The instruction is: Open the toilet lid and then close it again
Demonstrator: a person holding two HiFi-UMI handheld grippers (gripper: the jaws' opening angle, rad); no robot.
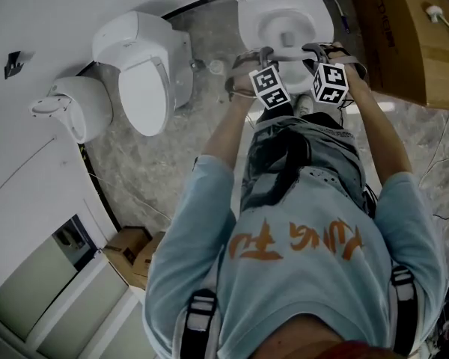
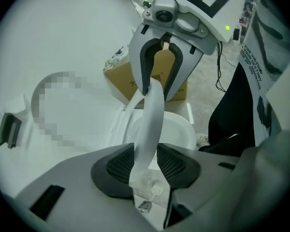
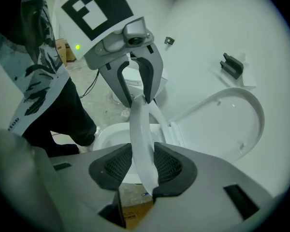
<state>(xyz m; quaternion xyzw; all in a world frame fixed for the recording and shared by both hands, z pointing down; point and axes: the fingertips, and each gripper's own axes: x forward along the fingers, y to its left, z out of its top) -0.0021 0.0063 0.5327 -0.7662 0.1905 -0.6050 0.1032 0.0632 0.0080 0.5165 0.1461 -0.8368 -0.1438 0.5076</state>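
The white toilet bowl (image 1: 284,28) lies uncovered at the top of the head view. Its lid (image 3: 232,124) stands raised against the wall. A thin white seat rim (image 2: 152,120) runs above the bowl (image 2: 176,132) from one gripper to the other. My left gripper (image 2: 146,161) is shut on it, the rim filling the gap between its pads. The right gripper (image 3: 142,166) is shut on the same rim (image 3: 139,129) a little further along. Both grippers, left (image 1: 247,58) and right (image 1: 322,51), sit side by side over the bowl's front edge.
A second white toilet (image 1: 146,73) with its lid down and another white fixture (image 1: 71,107) stand to the left. A large cardboard box (image 1: 404,28) is close on the right, with small boxes (image 1: 131,253) by the wall. The person's legs stand right before the bowl.
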